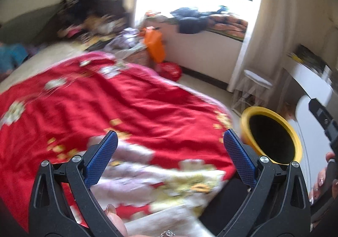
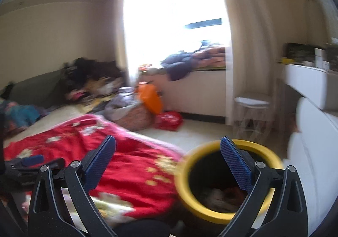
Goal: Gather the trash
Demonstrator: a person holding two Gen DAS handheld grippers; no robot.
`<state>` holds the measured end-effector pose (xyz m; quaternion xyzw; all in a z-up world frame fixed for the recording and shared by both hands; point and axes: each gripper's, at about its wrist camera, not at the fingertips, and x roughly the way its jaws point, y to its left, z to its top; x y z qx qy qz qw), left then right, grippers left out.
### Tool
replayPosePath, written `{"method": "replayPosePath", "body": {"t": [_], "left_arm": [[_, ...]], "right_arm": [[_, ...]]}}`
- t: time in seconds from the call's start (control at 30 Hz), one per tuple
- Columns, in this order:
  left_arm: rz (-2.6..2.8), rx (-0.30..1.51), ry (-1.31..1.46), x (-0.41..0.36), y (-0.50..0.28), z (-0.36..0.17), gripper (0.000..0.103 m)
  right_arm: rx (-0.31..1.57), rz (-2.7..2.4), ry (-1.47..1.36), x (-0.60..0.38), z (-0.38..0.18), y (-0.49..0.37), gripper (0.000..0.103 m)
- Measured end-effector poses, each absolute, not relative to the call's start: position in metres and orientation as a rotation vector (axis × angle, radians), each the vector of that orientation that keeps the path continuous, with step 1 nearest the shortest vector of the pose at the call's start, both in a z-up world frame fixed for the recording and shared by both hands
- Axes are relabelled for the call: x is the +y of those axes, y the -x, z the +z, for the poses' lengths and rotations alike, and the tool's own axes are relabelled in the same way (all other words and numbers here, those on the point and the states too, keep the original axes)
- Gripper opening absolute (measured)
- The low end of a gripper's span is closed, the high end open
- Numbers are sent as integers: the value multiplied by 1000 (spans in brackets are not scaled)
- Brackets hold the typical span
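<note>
A yellow-rimmed trash bin [image 2: 211, 213] with a dark inside stands on the floor beside the bed. Crumpled trash [image 2: 219, 194] lies at its bottom. My right gripper [image 2: 168, 138] is open and holds nothing; its right finger hangs over the bin's mouth and its left finger over the red quilt [image 2: 131, 165]. My left gripper [image 1: 170, 132] is open too, with nothing in it, above the red flowered quilt [image 1: 118, 106]. In the left wrist view the bin [image 1: 245, 125] sits just right of the right finger. Both views are motion-blurred.
A wicker basket of clothes [image 2: 135, 116], an orange bag [image 2: 150, 99] and a red bag [image 2: 169, 119] sit by the bed's far corner. A white stool [image 2: 251, 104] and white desk [image 2: 306, 85] stand at right. Clothes lie on the window ledge [image 2: 190, 61]. A hand [image 1: 321, 182] shows at right.
</note>
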<state>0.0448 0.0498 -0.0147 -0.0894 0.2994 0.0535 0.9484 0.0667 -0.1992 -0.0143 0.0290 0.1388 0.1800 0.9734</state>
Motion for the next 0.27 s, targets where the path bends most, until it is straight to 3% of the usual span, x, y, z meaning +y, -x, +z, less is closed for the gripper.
{"method": "replayPosePath", "body": {"t": [0.13,0.27], "left_arm": [[362,625,301,139,-11,-13,92],[754,642,379,242,46,-32,92]], "right_arm": [[352,616,59,-105,2,-80,97],[548,948,145,10,-10,-86,97]]}}
